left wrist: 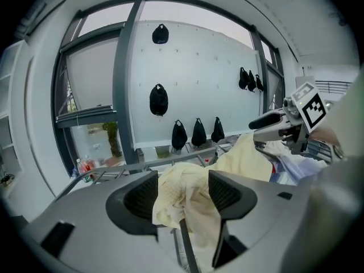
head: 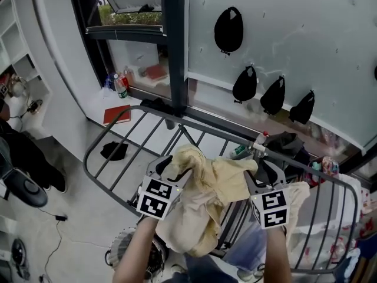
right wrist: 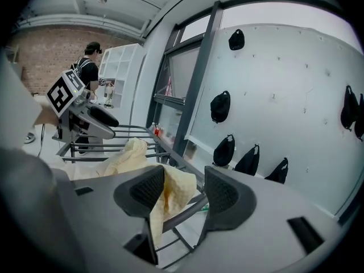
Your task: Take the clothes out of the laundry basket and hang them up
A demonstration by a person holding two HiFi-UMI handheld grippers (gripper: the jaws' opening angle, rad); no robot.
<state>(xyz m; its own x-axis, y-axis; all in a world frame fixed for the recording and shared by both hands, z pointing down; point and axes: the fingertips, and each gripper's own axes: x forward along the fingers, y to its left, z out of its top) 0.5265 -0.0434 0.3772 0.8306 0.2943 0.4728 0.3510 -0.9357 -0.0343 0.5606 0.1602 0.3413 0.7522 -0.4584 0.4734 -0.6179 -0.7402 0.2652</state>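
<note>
A pale yellow garment [head: 206,199] is draped over the bars of a grey drying rack [head: 86,158], bunched between my two grippers. My left gripper [head: 171,171] is at the garment's left end. In the left gripper view its jaws [left wrist: 183,192] stand wide apart with the yellow cloth [left wrist: 182,209] lying loose between them over a rack bar. My right gripper [head: 263,173] is at the right end. Its jaws [right wrist: 176,189] are also wide, with a fold of the cloth [right wrist: 170,189] hanging beside the left pad. A round white laundry basket [head: 121,246] shows below the rack, partly hidden by my left arm.
Black caps [head: 228,31] hang on the white wall behind the rack. A dark garment [head: 288,143] and a cream piece [head: 297,196] lie on the rack's right side, blue cloth [head: 247,252] below. A red book [head: 116,115] and bottles [head: 121,87] lie by the window. A person [right wrist: 88,67] stands far off.
</note>
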